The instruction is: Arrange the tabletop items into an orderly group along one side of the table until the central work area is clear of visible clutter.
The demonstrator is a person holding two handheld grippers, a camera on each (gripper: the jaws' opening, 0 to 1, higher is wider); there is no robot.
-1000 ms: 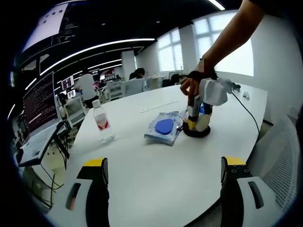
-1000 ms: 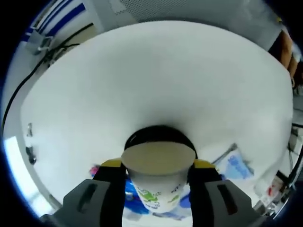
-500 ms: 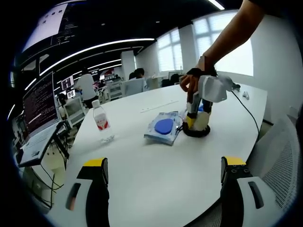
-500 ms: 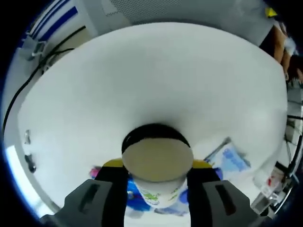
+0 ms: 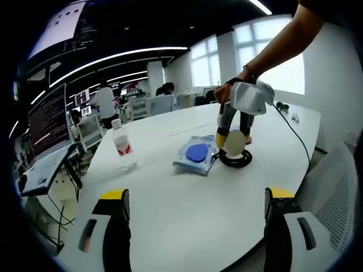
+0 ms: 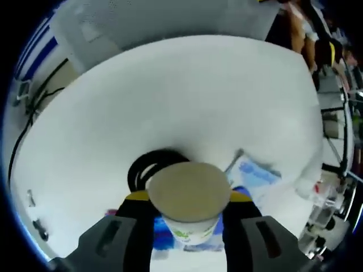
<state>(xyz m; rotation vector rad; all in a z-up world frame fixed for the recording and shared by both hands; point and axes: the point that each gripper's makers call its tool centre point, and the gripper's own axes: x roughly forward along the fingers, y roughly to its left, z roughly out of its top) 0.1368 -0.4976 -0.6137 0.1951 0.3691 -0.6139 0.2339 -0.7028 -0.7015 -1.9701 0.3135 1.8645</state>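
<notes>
Right gripper pinches a paper cup between its jaws, held above the black ring on the white table. Blue packet lies just left of the ring, water bottle stands further left. Left gripper is spread wide, holding nothing, over the near table edge.

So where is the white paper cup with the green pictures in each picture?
Left gripper view: the white paper cup sits right of centre, tipped, clamped by the right gripper just above the black ring.
Right gripper view: the cup is at bottom centre, between the yellow-tipped jaws.
Shared landmark: the blue-and-white flat packet lying on the white table beside the ring.
</notes>
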